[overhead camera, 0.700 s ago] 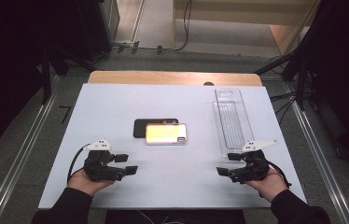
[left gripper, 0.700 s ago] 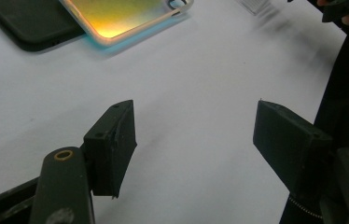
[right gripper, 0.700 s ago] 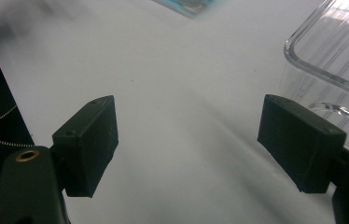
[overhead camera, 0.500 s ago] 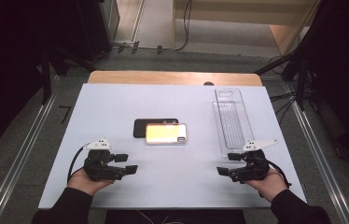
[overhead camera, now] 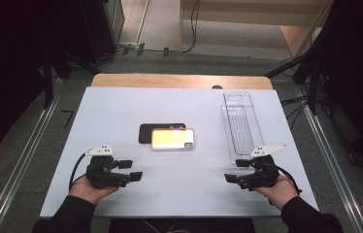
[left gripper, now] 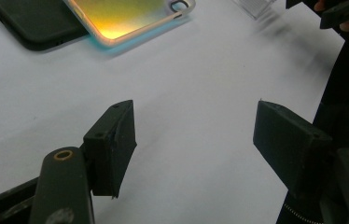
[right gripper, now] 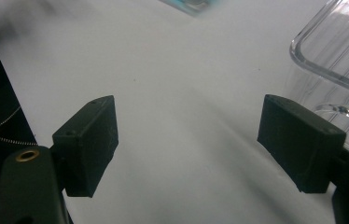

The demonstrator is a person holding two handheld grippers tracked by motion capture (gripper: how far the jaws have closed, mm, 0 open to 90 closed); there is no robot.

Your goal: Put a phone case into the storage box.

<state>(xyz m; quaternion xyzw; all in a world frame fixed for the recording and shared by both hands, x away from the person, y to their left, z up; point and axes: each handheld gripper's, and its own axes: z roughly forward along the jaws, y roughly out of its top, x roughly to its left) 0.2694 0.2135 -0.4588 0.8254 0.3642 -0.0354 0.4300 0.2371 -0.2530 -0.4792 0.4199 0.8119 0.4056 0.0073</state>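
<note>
nothing has shifted: our left gripper (overhead camera: 133, 170) and right gripper (overhead camera: 233, 171) rest, jaws apart, empty; phone cases (overhead camera: 172, 139) untouched.

Both forearms come in low, sleeves dark. The left gripper (overhead camera: 131, 171) and the right gripper (overhead camera: 234, 171) point inward, jaws apart, seemingly gripping nothing.
</note>
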